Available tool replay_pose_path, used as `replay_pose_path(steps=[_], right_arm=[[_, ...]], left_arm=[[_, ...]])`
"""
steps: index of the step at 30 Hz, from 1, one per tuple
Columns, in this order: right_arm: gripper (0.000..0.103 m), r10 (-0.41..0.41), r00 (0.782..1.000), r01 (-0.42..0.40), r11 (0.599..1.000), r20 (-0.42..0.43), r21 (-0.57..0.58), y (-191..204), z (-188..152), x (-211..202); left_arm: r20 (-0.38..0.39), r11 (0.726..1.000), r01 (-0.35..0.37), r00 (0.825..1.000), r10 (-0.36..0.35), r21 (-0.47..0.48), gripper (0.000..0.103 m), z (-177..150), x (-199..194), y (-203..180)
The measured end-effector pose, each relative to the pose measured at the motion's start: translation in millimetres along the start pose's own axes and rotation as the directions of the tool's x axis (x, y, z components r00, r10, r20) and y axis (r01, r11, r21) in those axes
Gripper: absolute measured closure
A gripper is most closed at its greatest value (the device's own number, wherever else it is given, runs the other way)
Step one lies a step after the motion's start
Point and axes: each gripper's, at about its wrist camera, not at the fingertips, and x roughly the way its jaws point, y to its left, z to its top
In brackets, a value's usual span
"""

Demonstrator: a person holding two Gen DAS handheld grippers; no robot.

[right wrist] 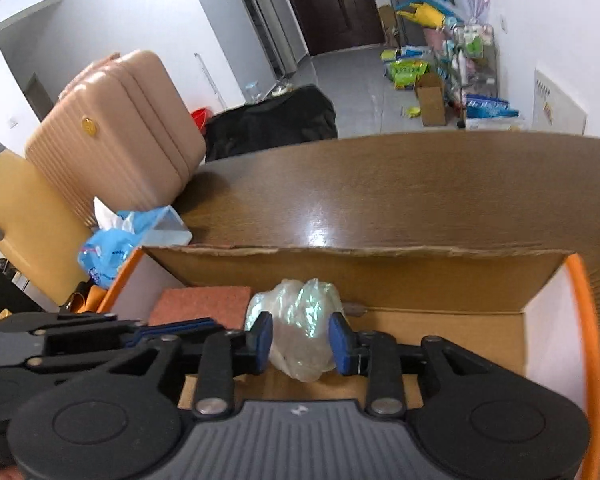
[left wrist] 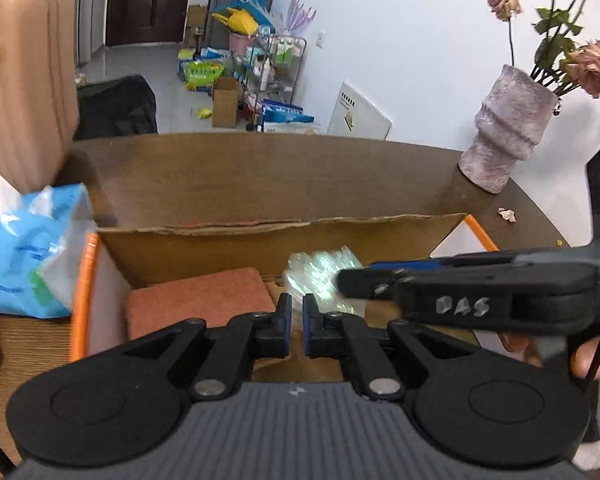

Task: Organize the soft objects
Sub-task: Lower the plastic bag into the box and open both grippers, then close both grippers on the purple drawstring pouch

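Observation:
An open cardboard box (left wrist: 284, 226) (right wrist: 360, 252) stands on the wooden table. Inside it at the left lies a flat reddish-brown pad (left wrist: 200, 300) (right wrist: 204, 300). Beside the pad is a crumpled clear plastic bag (left wrist: 316, 276) (right wrist: 300, 308). My right gripper (right wrist: 300, 336) (left wrist: 360, 282) is inside the box, and its blue pads press the bag's sides. The bag bulges above the pads. My left gripper (left wrist: 297, 312) (right wrist: 204, 326) is shut with nothing in it. It hovers over the pad's right edge, just left of the right gripper.
The box sits within an orange-rimmed white container (right wrist: 588, 320). A blue plastic bag (left wrist: 24, 256) (right wrist: 112, 248) and a pink suitcase (left wrist: 20, 80) (right wrist: 120, 128) stand left of it. A grey vase with dried flowers (left wrist: 508, 132) stands at the back right of the table (right wrist: 380, 192).

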Motion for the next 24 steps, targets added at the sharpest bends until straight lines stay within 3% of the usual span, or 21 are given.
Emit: replay_pose_path(steps=[4, 8, 10, 13, 14, 16, 20, 24], right_arm=[[0.067, -0.045, 0.996, 0.049, 0.997, 0.075, -0.052, 3, 2, -62], [0.044, -0.17, 0.968, 0.193, 0.974, 0.184, -0.118, 7, -10, -139], [0.041, -0.226, 0.946, 0.26, 0.957, 0.232, -0.129, 10, -19, -173], [0.021, -0.251, 0.918, 0.296, 0.949, 0.309, -0.109, 16, -35, -216], [0.02, -0.255, 0.909, 0.305, 0.946, 0.331, -0.108, 19, -41, -227], [0.02, -0.257, 0.902, 0.312, 0.944, 0.348, -0.112, 26, -52, -244], [0.019, -0.23, 0.888, 0.296, 0.948, 0.398, -0.113, 44, -74, -273], [0.014, -0.189, 0.858, 0.277, 0.953, 0.477, -0.12, 58, -116, -299]], left_arm=[[0.068, 0.996, -0.072, 0.995, 0.069, 0.044, 0.091, 2, -54, -2], [0.177, 0.98, -0.188, 0.969, 0.175, 0.06, 0.052, -2, -121, 1], [0.232, 0.968, -0.247, 0.946, 0.228, 0.053, 0.046, -9, -155, 3], [0.285, 0.955, -0.291, 0.922, 0.263, 0.063, 0.028, -22, -190, -1], [0.31, 0.951, -0.302, 0.912, 0.27, 0.06, 0.02, -29, -202, -4], [0.351, 0.948, -0.313, 0.895, 0.274, 0.06, 0.018, -39, -221, -9], [0.392, 0.951, -0.303, 0.884, 0.254, 0.067, 0.012, -60, -255, -21], [0.464, 0.949, -0.309, 0.851, 0.245, 0.064, 0.003, -98, -285, -30]])
